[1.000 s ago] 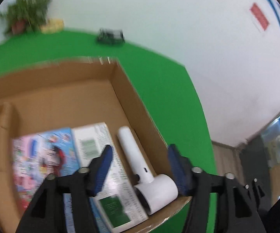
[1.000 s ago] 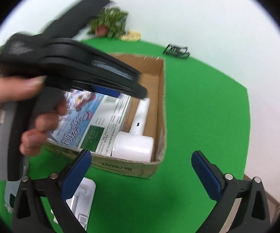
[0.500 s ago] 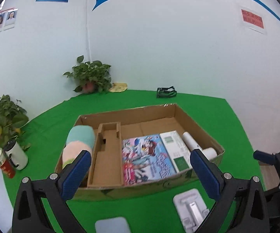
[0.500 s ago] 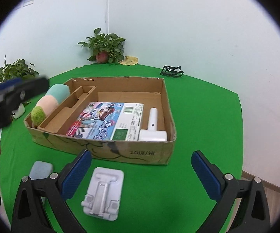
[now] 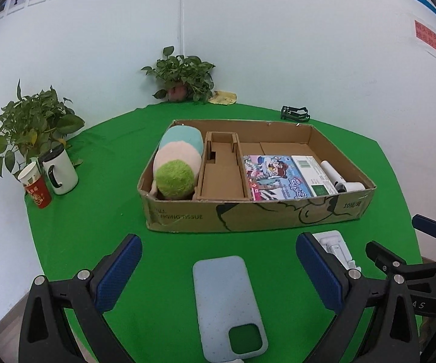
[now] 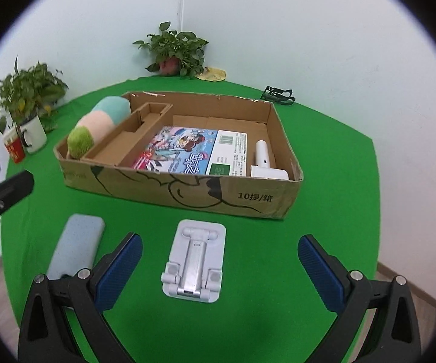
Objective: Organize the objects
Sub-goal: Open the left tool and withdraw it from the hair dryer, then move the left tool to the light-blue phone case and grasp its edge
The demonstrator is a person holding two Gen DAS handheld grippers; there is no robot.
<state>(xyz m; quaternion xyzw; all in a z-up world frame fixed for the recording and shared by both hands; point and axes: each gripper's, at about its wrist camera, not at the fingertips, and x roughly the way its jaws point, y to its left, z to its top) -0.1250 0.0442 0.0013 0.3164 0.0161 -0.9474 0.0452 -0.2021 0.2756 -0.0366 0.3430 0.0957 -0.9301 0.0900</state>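
Observation:
A shallow cardboard box (image 5: 248, 214) (image 6: 187, 195) stands on the green table. In it lie a striped plush toy (image 5: 177, 161) (image 6: 97, 127), a colourful book (image 5: 281, 178) (image 6: 187, 151) and a white handheld device (image 5: 337, 178) (image 6: 265, 160). A pale blue phone case (image 5: 227, 302) (image 6: 77, 245) lies in front of the box, between the wide-apart fingers of my left gripper (image 5: 218, 272), which is open and empty. A white folding phone stand (image 5: 334, 246) (image 6: 195, 264) lies between the fingers of my right gripper (image 6: 219, 270), also open and empty.
Two potted plants (image 5: 181, 75) (image 5: 27, 127) stand at the back and left. A white mug (image 5: 60, 169) and a red paper cup (image 5: 36, 187) sit near the table's left edge. A small black rack (image 5: 295, 113) stands behind the box.
My left gripper has pulled back out of the box, leaving the white device inside, and its jaws have opened wide over the phone case. The right gripper stays over the stand.

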